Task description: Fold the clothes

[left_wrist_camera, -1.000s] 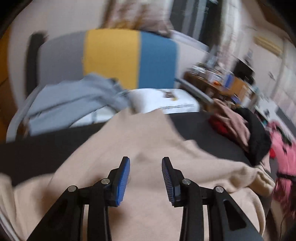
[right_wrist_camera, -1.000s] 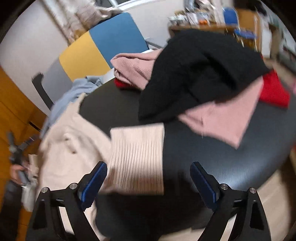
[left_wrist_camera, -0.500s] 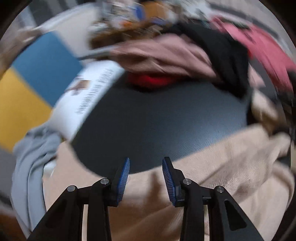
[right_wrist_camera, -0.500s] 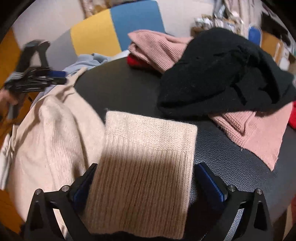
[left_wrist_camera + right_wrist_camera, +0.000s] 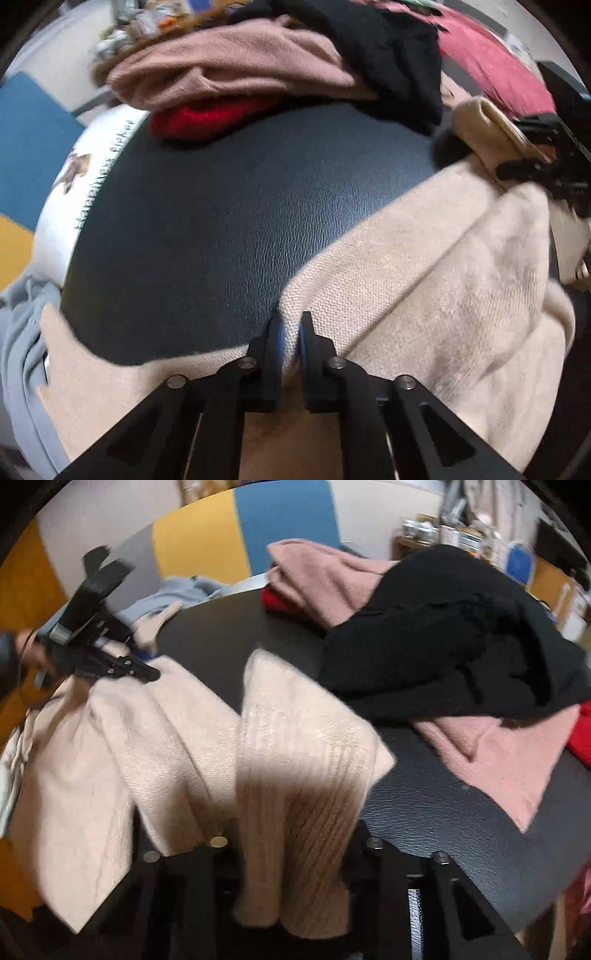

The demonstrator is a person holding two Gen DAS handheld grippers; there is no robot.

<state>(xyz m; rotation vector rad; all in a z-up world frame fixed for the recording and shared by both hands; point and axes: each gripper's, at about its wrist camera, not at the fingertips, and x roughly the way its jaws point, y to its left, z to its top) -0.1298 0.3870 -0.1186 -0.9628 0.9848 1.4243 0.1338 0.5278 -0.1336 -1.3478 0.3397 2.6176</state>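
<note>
The left tongs are clamped on an edge of the cream sweater, blue pads pinching a fold of knit at the near rim of the dark counter. The right tongs have the ribbed cuff of the same sweater running up between their arms; the fingertips are hidden under the cloth, so whether they grip it or merely cradle it cannot be told. In the right view the left tongs show at the far left, biting the sweater's edge, a hand behind them. The sweater lies half on the counter and half hanging off its near side, bunched rather than flat. Beyond it sits a heap: a black garment over a pink one, red beneath; grey-blue cloth lies off to the left, a printed white sheet beside it. The step in hand seems to be taking hold of the sweater at two points, to spread or to fold. The next move calls for both grips to travel together, keeping the knit taut and clear of the heap.
</note>
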